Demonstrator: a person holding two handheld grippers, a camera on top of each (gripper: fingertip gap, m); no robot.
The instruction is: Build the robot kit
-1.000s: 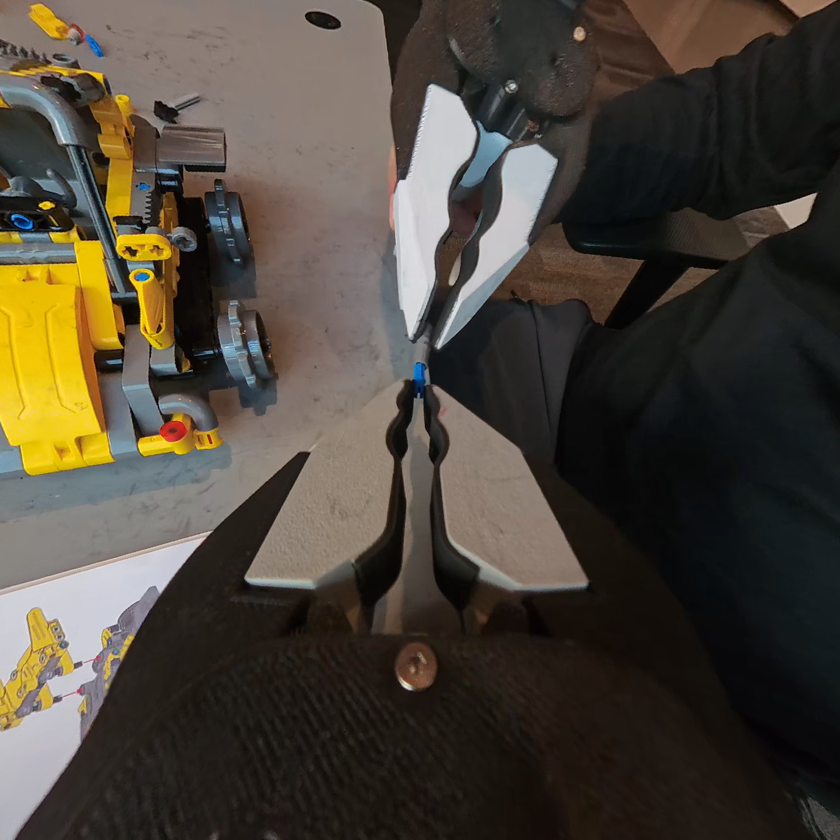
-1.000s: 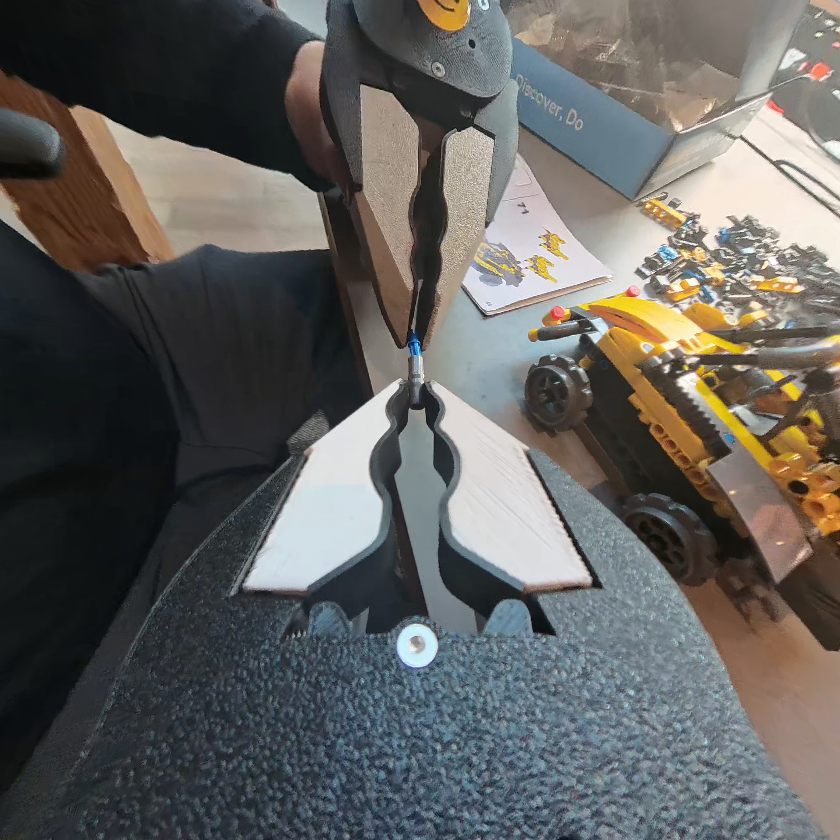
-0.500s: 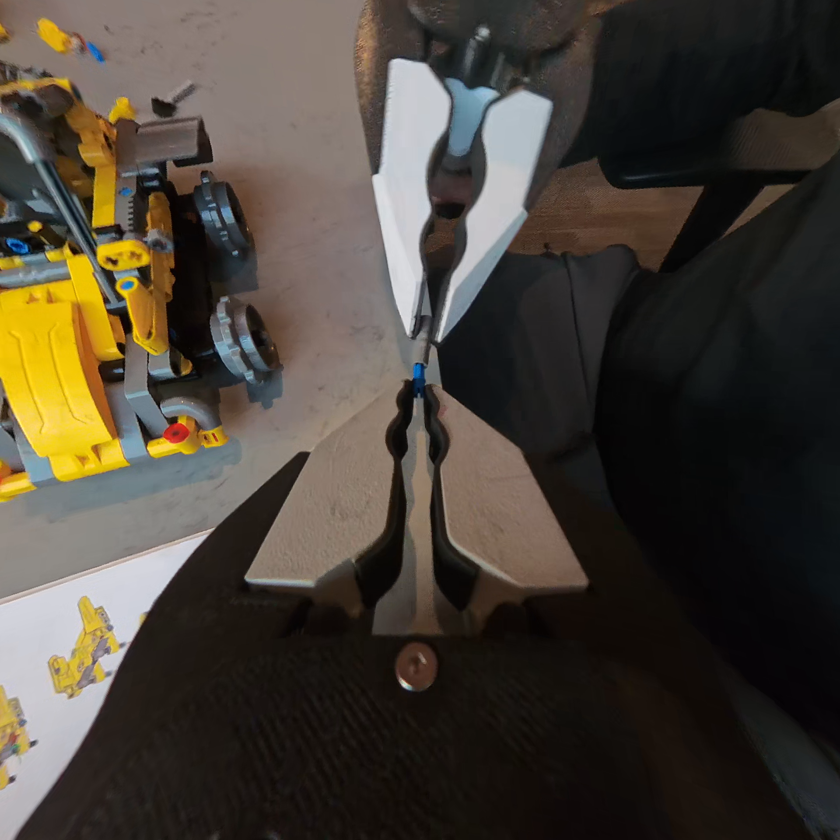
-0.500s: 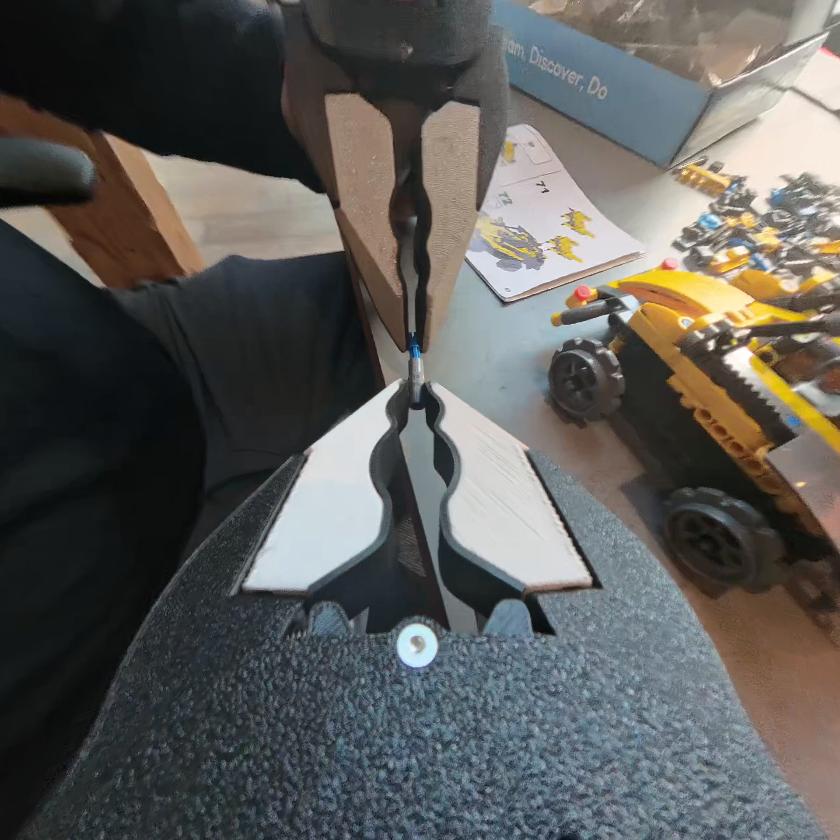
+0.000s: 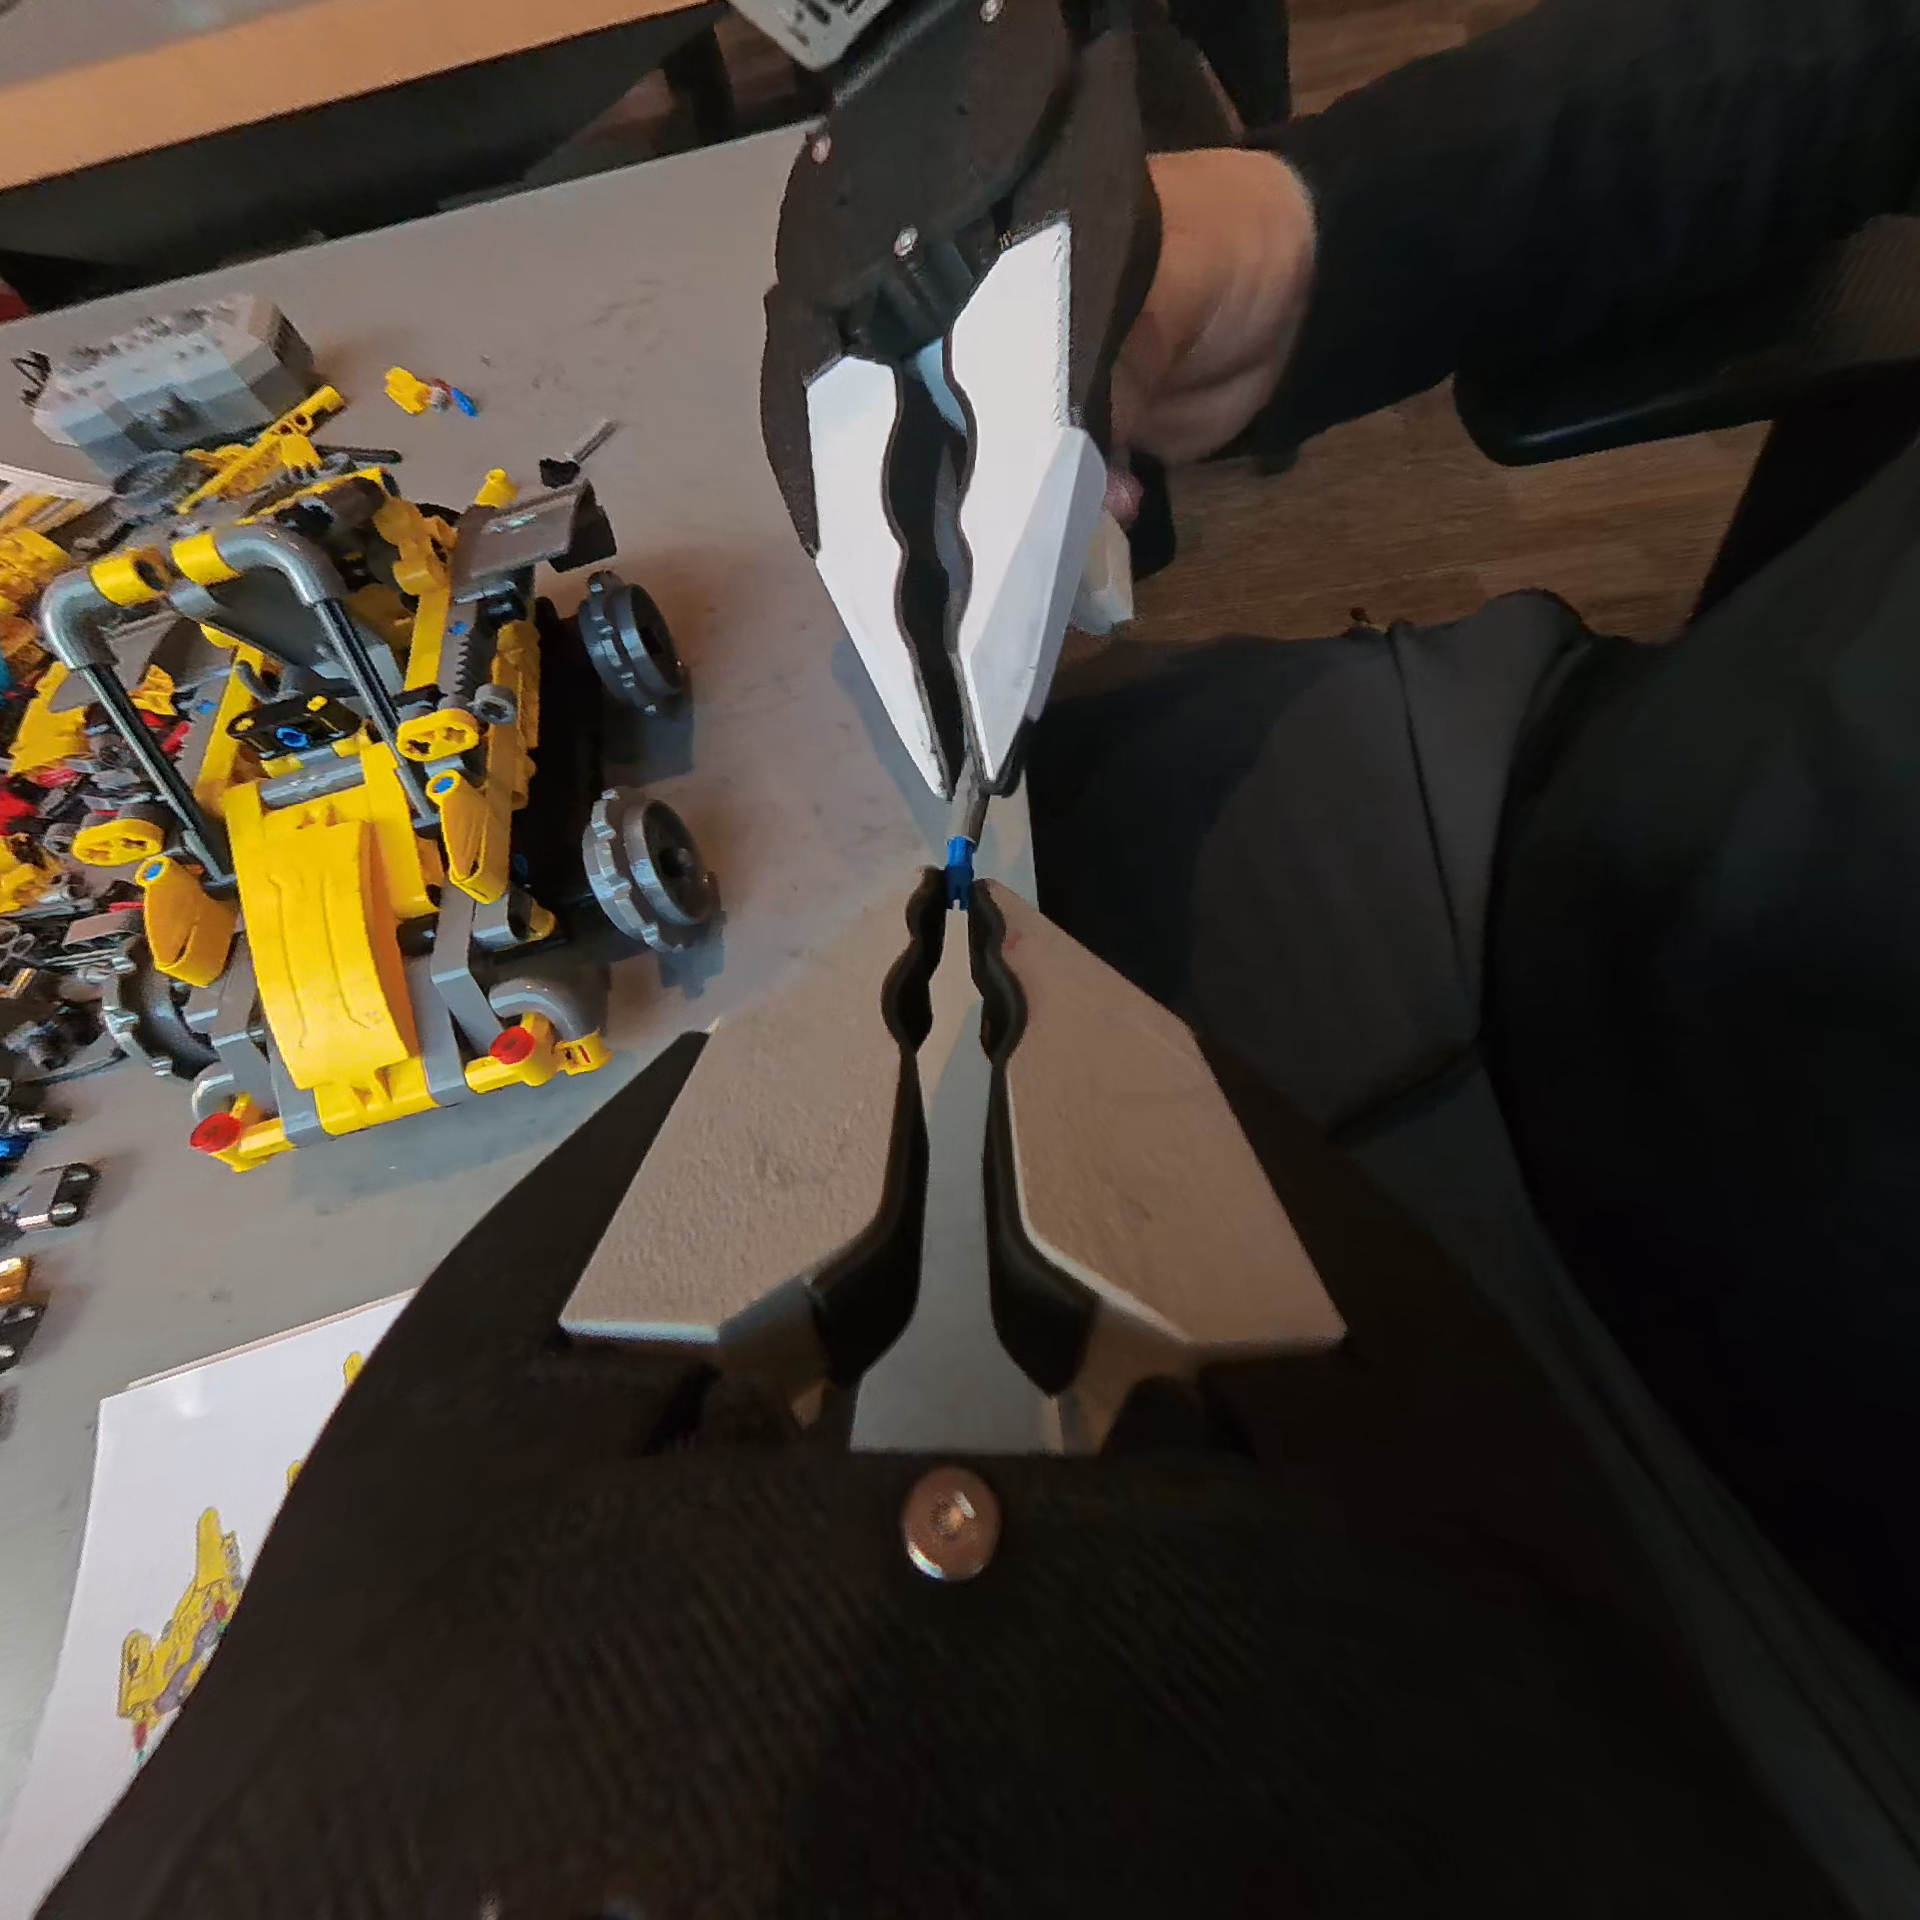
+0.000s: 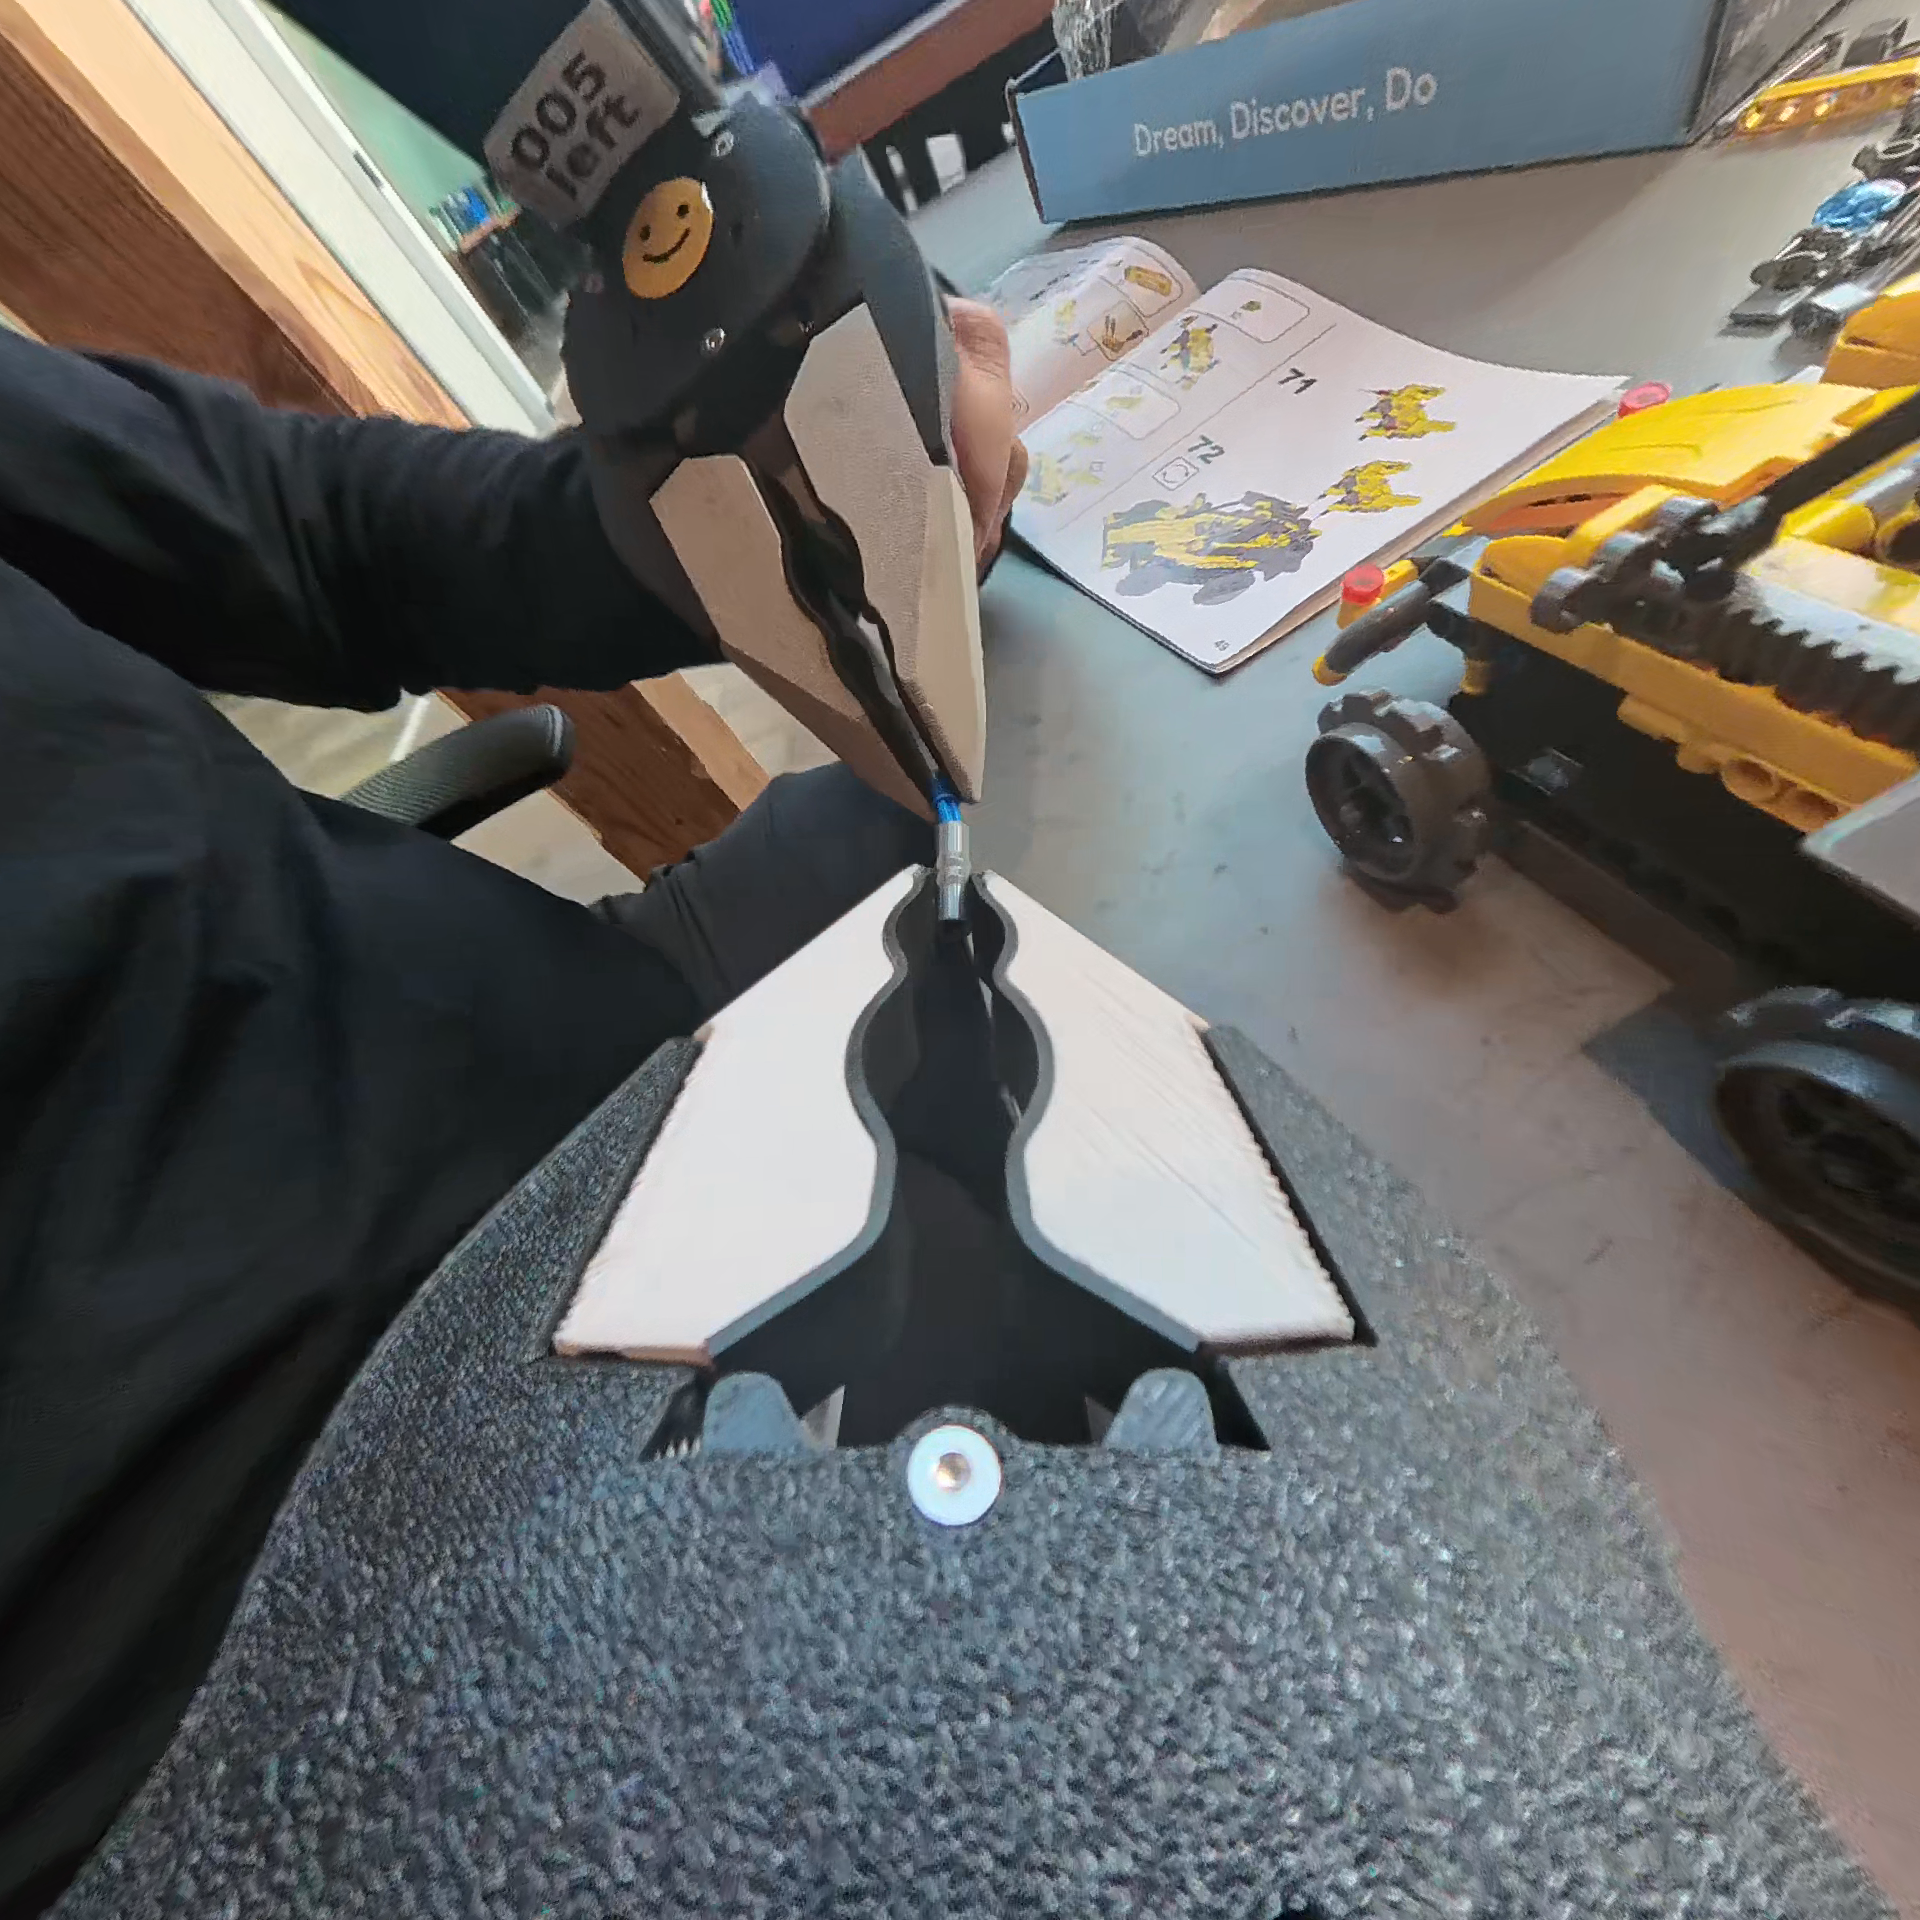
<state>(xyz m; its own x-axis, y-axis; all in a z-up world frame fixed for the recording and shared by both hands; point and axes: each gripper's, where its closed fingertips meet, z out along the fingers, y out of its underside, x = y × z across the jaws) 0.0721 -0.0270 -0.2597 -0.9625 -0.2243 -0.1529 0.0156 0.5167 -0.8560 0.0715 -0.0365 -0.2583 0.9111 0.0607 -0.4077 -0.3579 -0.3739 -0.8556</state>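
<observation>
My left gripper is shut on a small blue pin. My right gripper is shut on a short grey sleeve piece. The two pieces meet tip to tip in the air, just off the table's near edge, above a person's dark trousers. The right gripper shows opposite in the left wrist view, the left gripper opposite in the right wrist view. A yellow and grey brick vehicle stands on the grey table, to the left of the grippers; it also shows in the right wrist view.
An open instruction booklet lies on the table beyond the grippers, with a blue box behind it. Loose brick parts are scattered left of the vehicle. A chair armrest and a wooden panel stand beside the person. My two grippers' fingertips are within a few centimetres of each other.
Both grippers have stayed shut and tip to tip. Both have tilted, so more of the table, the booklet and the loose parts now shows.
</observation>
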